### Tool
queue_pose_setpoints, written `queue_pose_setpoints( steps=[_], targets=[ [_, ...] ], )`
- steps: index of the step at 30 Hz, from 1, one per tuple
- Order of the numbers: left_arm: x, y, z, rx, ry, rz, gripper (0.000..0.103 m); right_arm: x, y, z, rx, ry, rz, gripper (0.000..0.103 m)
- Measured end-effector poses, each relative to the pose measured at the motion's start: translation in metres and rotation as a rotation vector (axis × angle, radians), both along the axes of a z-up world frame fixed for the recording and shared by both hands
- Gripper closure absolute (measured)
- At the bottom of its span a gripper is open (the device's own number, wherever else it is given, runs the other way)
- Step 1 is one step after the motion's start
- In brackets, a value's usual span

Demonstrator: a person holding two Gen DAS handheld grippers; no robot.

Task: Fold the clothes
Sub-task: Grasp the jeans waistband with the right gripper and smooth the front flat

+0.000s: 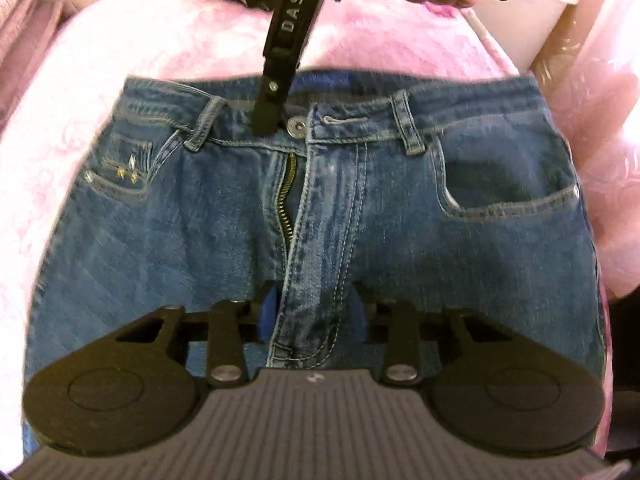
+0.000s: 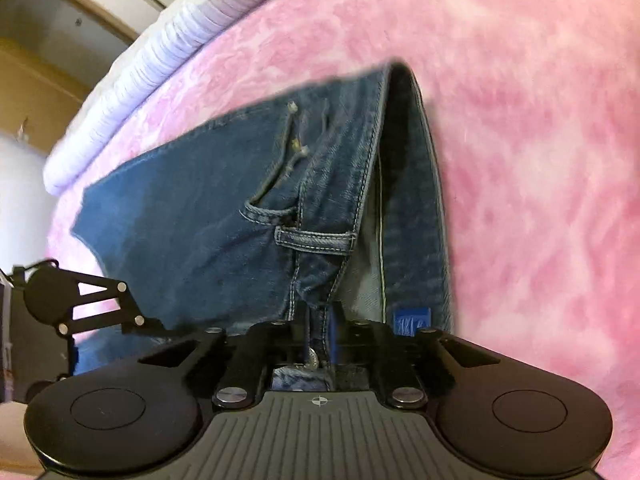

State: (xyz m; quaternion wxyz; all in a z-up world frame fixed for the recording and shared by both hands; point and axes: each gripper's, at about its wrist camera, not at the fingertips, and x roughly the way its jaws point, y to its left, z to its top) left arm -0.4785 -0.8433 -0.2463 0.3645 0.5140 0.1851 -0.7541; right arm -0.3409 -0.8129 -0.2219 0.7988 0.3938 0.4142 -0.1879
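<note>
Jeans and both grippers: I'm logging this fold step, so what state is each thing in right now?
jeans: front up on the pink blanket, waist lifted open, legs out of view.
fly zipper: partly open.
waist button: undone.
left gripper: jaws closed on the fly seam near the crotch.
right gripper: jaws closed on the front waistband by the button.

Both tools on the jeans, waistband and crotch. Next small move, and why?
Probably lift both together and swing one side over the other, folding along the fly. The right tool pinches the waistband beside the button, the left tool grips the crotch seam, and the jeans lie flat on the pink blanket.
</note>
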Motion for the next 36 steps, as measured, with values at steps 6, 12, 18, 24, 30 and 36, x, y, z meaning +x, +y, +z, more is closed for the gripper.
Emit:
queue_pose_setpoints(
  steps=[6,12,18,24,30,36],
  targets=[
    [-0.002,-0.012,-0.003,0.012,0.048,-0.002,0.076,-0.012,0.004,0.002,-0.045,0.042,0.026,0.097],
    [0.000,-0.016,-0.002,0.029,0.091,-0.012,0.071,-0.019,0.005,-0.009,-0.024,0.030,-0.030,0.097],
    [0.003,-0.019,-0.007,0.038,0.098,0.016,0.068,-0.034,0.005,-0.007,0.005,-0.008,-0.090,0.094],
    [0.005,-0.016,-0.008,0.033,0.103,0.026,0.067,-0.071,0.028,0.009,0.037,-0.018,-0.140,0.079],
    [0.005,-0.015,-0.007,0.031,0.098,0.028,0.066,-0.066,0.048,-0.001,0.043,0.015,-0.114,0.087],
    [0.011,-0.015,0.004,0.002,0.107,0.073,0.063,-0.064,0.053,0.031,-0.050,-0.030,-0.095,0.098]
  ],
)
